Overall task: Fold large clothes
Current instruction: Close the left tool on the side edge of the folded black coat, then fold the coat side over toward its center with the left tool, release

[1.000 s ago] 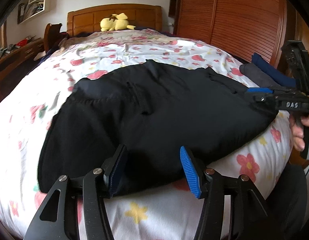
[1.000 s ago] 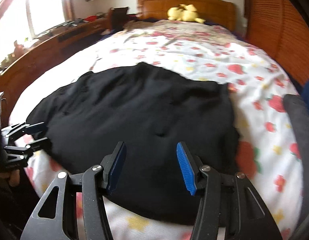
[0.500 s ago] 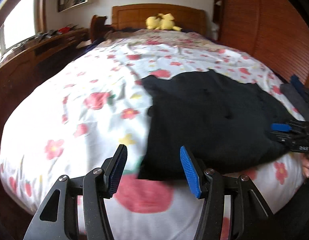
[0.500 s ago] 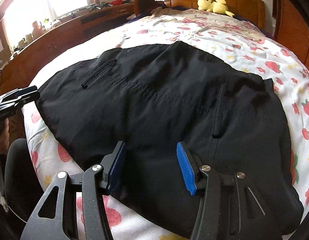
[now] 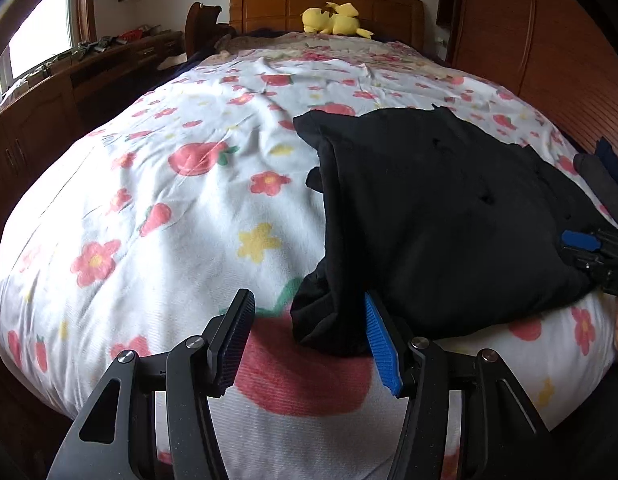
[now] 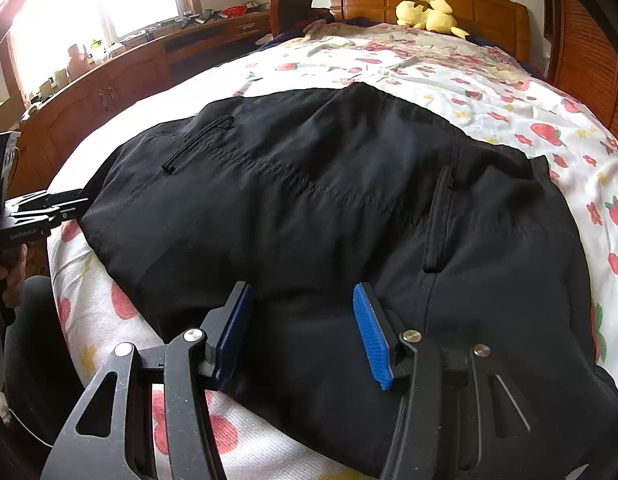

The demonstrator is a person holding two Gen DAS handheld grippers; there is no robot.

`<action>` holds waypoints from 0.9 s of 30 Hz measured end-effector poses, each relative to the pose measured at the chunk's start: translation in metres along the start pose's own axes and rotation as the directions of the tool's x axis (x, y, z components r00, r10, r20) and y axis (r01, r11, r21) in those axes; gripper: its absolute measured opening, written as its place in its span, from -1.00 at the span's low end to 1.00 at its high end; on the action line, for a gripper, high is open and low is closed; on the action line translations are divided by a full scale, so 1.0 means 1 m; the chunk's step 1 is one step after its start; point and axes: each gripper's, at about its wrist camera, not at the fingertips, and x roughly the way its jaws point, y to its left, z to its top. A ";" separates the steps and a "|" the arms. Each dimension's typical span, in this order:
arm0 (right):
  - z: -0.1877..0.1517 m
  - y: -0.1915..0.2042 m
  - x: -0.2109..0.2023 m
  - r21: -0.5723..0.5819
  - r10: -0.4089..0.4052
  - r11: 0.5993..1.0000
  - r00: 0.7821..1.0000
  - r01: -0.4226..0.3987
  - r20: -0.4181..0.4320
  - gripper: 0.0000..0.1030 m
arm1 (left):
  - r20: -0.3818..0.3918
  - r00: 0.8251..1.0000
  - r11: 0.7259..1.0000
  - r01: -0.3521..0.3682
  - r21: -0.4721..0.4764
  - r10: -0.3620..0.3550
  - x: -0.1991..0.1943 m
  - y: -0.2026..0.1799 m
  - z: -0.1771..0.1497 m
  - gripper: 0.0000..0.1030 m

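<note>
Black woven-fabric trousers w/ stitched seams and slit pockets (image 6: 341,208) lie folded on the bed w/ white quilt printed in red strawberries and flowers (image 5: 181,200), near the foot edge. In left wrist view the garment (image 5: 437,216) fills the 3 o'clock half of the bed, its folded edge running from 12 to 6 o'clock through mid-frame; bare quilt at 9 o'clock.

Left hand-held gripper (image 5: 309,340): jaws wide apart, nothing clamped. The trousers' lower corner sits between the fingers, against the blue pad at 3 o'clock; the other pad is over bare quilt. In right wrist view it (image 6: 65,204) shows at 9 o'clock, at the garment's edge.

Right hand-held gripper (image 6: 303,332): jaws wide apart, over the near edge of the black cloth; no grip. Can't tell if pads touch fabric. In left wrist view it (image 5: 581,244) sits at 3 o'clock, at the garment's side edge.

Yellow plush toy (image 6: 429,14) lies by the wooden headboard (image 5: 329,4) at 12 o'clock. Wooden dresser w/ clutter (image 6: 109,76) at 10 o'clock under window.
</note>
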 end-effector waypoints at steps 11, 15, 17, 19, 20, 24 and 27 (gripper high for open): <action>-0.001 0.003 -0.003 0.003 -0.015 1.000 1.000 0.015 0.002 0.04 | -0.027 0.999 0.999 0.032 0.028 -0.031 0.001 -0.008 0.006 -0.66; -0.004 0.004 -0.017 -0.007 -0.015 1.000 1.000 0.015 0.011 0.04 | 0.053 0.998 0.999 0.016 0.046 -0.018 -0.023 -0.015 0.021 -0.90; -0.007 -0.001 -0.027 0.011 0.000 1.000 1.000 -0.001 0.018 0.04 | 0.120 0.992 0.998 0.022 0.057 -0.029 -0.041 -0.021 0.032 -0.91; -0.012 -0.007 -0.039 0.031 0.011 0.999 0.999 -0.012 0.031 0.04 | 0.175 0.983 0.997 0.045 0.059 -0.054 -0.059 -0.030 0.046 -0.92; -0.014 -0.010 -0.045 0.033 0.002 0.999 0.999 -0.003 0.033 0.04 | 0.192 0.979 0.996 0.056 0.067 -0.068 -0.065 -0.036 0.053 -0.92; -0.025 -0.025 -0.069 0.039 -0.043 0.998 0.998 0.041 0.040 0.04 | 0.252 0.959 0.984 0.098 0.147 -0.133 -0.085 -0.074 0.081 -0.93; -0.033 -0.035 -0.088 0.052 -0.081 0.996 0.995 0.078 0.056 0.04 | 0.261 0.946 0.965 0.134 0.227 -0.193 -0.090 -0.111 0.095 -0.93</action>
